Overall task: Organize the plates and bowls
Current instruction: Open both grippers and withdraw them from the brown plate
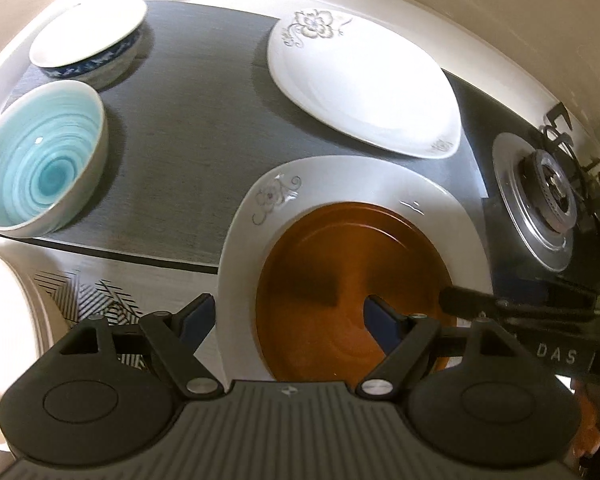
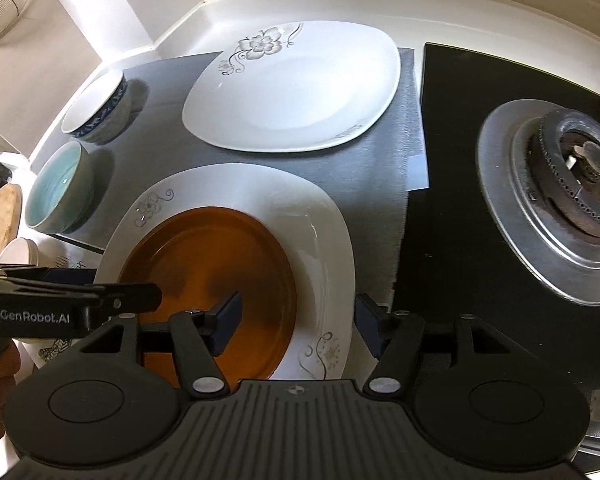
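A brown round plate [image 1: 352, 276] [image 2: 208, 276] lies on a white square floral plate [image 1: 364, 184] [image 2: 260, 192] on the near counter. A second white floral plate [image 1: 360, 84] [image 2: 296, 88] lies behind it. A teal-swirl bowl [image 1: 40, 164] [image 2: 58, 188] and a blue-patterned white bowl [image 1: 88, 40] [image 2: 96, 104] stand at the left. My left gripper [image 1: 288, 320] is open, straddling the stacked plates' left rim. My right gripper [image 2: 296, 324] is open, straddling their right rim. Neither touches the plates.
A grey mat [image 1: 192, 140] [image 2: 372, 184] lies under the dishes. A gas burner [image 1: 548, 196] [image 2: 568, 196] on a black hob is to the right. White dishes [image 1: 4, 320] [image 2: 18, 252] and a striped cloth [image 1: 96, 300] are at the near left. Walls close the back.
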`<state>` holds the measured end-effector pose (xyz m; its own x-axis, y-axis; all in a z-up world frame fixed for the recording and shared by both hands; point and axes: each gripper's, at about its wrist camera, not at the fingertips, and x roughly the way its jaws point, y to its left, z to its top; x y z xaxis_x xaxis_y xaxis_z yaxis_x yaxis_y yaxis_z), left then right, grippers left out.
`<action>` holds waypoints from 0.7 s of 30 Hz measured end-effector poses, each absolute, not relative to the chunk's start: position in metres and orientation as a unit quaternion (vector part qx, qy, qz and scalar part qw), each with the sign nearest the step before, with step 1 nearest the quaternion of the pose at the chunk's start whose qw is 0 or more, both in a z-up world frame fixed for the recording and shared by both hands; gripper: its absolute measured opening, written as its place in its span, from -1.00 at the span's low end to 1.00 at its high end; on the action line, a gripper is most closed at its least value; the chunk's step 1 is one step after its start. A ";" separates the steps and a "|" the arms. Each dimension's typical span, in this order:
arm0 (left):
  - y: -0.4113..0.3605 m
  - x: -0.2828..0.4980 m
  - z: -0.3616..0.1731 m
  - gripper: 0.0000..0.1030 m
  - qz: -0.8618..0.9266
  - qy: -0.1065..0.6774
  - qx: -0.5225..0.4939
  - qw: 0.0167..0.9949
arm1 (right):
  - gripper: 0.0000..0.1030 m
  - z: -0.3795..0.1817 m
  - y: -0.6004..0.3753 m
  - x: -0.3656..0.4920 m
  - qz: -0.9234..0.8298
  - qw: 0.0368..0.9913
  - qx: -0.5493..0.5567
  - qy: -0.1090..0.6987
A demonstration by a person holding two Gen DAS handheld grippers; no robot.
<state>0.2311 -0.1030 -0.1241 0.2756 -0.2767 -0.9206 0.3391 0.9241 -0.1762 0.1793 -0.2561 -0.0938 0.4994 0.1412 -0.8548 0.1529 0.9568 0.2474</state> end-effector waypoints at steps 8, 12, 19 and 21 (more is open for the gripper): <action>-0.106 0.238 -0.120 0.72 -0.193 0.559 0.034 0.805 | 0.39 -0.094 -0.250 0.172 -0.001 0.849 0.156 0.505; -0.106 0.242 -0.116 0.74 -0.196 0.550 0.035 0.811 | 0.36 -0.092 -0.253 0.171 -0.002 0.848 0.168 0.502; -0.103 0.227 -0.096 0.99 -0.202 0.499 0.075 0.839 | 0.48 -0.080 -0.268 0.165 -0.017 0.859 0.172 0.483; -0.102 0.221 -0.089 0.99 -0.214 0.487 0.081 0.843 | 0.52 -0.077 -0.270 0.164 -0.017 0.861 0.175 0.477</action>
